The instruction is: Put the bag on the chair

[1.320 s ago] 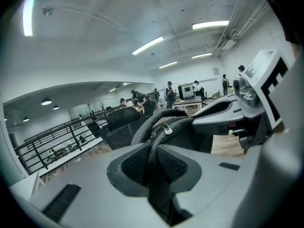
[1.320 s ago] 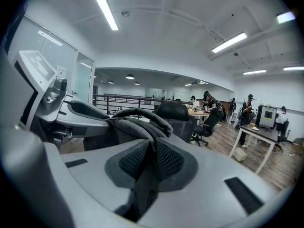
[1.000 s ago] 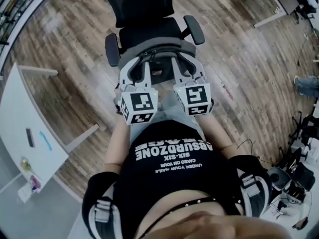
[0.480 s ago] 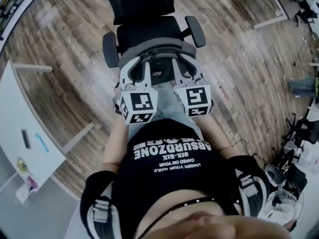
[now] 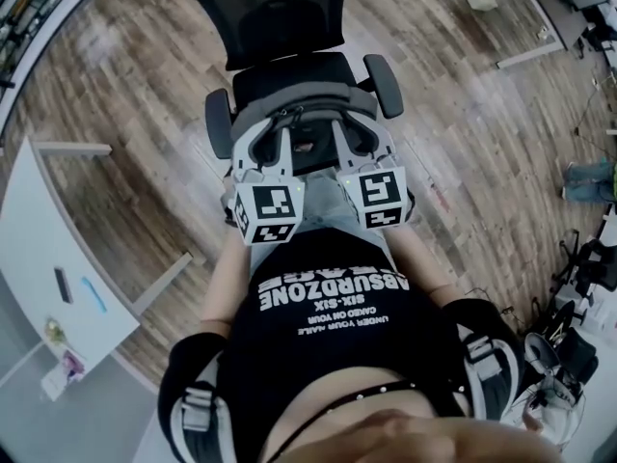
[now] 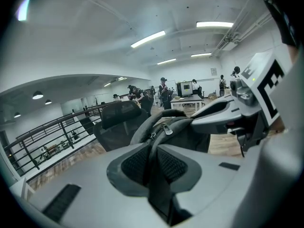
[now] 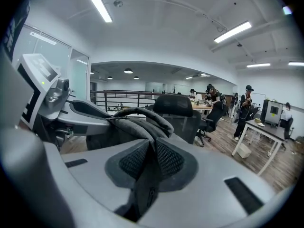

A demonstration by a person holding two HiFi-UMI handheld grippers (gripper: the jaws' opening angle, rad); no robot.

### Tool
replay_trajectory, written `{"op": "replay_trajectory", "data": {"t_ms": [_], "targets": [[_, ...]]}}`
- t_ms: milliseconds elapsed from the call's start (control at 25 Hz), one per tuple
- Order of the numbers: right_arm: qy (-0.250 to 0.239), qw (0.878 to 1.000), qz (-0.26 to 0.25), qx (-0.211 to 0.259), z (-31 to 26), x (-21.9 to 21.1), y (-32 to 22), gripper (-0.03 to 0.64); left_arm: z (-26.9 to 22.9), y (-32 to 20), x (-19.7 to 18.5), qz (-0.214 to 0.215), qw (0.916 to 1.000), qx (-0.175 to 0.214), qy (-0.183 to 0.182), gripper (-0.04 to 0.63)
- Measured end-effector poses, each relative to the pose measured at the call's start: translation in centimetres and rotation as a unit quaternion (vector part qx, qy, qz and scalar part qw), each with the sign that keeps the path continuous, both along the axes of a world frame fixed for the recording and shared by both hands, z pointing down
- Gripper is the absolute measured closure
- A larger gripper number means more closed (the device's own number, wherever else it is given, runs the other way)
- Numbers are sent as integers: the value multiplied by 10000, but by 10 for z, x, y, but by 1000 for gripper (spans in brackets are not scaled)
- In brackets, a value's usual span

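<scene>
Head cam sits way up top, pointing almost straight down over the person's chest, so the chair lands at 12 o'clock. Each gripper cam rides right behind its own fingers, super close, looking out along them across the room. The cam on the left gripper catches the right gripper at 3 o'clock; the other one sees its neighbour at 9. All three share the bag and chair back.
</scene>
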State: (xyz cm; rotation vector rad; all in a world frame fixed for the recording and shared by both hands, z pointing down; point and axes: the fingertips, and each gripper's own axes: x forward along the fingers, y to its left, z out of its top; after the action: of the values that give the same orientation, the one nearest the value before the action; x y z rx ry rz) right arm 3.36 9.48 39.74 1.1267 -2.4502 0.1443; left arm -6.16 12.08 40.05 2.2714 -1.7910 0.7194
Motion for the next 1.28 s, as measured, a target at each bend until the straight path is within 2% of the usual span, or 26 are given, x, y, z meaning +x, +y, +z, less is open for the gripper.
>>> {"op": "replay_trajectory", "data": {"t_ms": [560, 1280], "targets": [[-151, 9997, -67, 179, -20, -15, -93, 560, -21, -91, -15, -71, 9995, 271, -125, 531], [-318, 9985, -212, 381, -35, -33, -186, 560, -36, -182, -31, -144, 9988, 385, -252, 532]]}}
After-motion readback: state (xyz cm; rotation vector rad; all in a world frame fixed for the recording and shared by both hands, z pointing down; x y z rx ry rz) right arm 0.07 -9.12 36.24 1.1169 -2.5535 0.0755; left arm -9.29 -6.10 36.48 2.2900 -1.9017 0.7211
